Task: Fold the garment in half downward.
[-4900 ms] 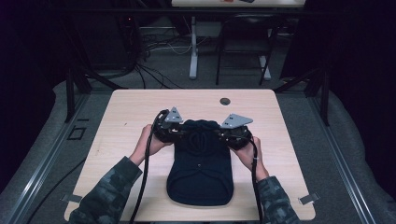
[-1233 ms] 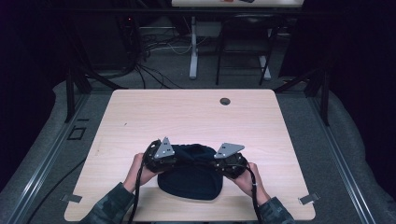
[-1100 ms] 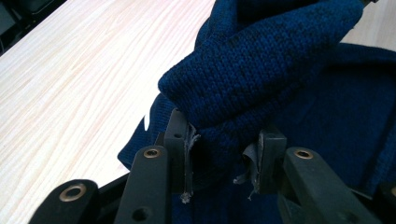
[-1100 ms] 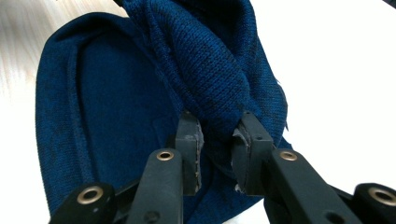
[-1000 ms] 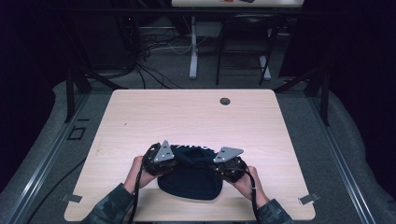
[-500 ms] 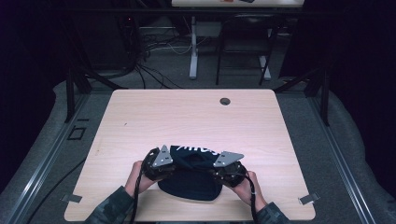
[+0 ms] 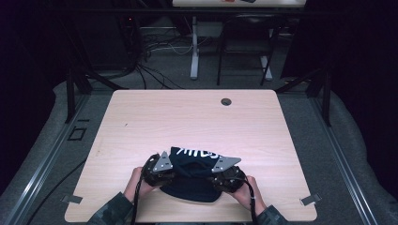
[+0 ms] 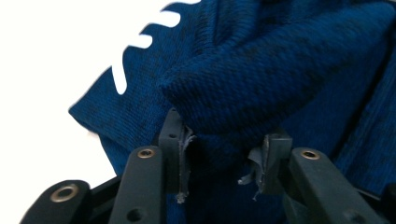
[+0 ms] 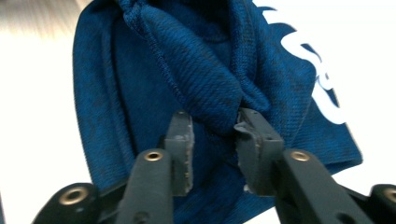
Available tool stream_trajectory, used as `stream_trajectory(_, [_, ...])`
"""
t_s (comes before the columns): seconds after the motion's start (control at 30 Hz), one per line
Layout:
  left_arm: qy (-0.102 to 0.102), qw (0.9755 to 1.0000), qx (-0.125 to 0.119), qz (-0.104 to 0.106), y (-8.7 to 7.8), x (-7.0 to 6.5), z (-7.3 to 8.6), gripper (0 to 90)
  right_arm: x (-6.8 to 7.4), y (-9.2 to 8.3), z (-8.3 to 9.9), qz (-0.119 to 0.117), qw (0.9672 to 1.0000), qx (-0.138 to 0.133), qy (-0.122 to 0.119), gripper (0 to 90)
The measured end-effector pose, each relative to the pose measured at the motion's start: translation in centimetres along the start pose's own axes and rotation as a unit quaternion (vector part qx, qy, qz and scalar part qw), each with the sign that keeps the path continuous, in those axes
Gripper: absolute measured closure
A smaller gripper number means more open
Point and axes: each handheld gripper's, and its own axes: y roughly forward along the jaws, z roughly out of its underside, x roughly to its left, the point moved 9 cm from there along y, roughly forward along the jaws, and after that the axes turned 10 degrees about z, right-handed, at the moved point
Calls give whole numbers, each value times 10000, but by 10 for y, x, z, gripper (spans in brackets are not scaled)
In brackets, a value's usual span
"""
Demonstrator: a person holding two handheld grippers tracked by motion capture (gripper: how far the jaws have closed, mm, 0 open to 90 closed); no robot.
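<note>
while folded over on itself at the near edge of the pale wooden table [image 7: 141, 122], the dark blue knitted garment with white lettering [image 7: 195, 173] lies between the two hands, white script facing up on its far flap. at its left end sits the left gripper [image 7: 165, 172], grey three-cornered plate on top, gripped by the left hand [image 7: 138, 180]. seen in the left gripper view: a thick fold of blue knit [image 8: 243, 93] bulging between the two black jaws, frayed grey pads [image 8: 180, 149] at either side of it, jaws just been easing apart, cloth between them but hard to say whether the pads still press. at the right end, the right gripper [image 7: 224, 174] in the right hand [image 7: 246, 190], mirror of the other. in the right gripper view: a twisted ridge of the same knit [image 9: 210, 88] running down into the gap, pads [image 9: 180, 140] touching its flanks, jaws likewise just been opening, fold between them. both grippers low, just above the tabletop, pointing inward at each other across the garment. far off on the table, near the back edge, a small round dark cable hole [image 7: 226, 101], well apart from everything. black cables trailing from both grippers toward the camouflage sleeves [image 7: 110, 213].
</note>
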Motion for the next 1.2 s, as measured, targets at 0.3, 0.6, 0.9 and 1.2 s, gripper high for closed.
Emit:
stream_trajectory(0.3, [-374,9991,-84,205,-15,-10,10,339,10,-12,10,-157,9996,162,156,481])
stream_trajectory(0.6, [-497,9978,-410,140,-45,-12,4,261,-6,-27,7,-72,9981,-174,592,495])
stream_trajectory(0.9, [-1121,9882,-989,-328,-51,27,-16,220,-34,-10,-28,214,9942,-460,949,535])
stream_trajectory(1.2, [-833,9962,-185,-160,-8,19,1,218,-19,26,-18,-76,9957,13,927,476])
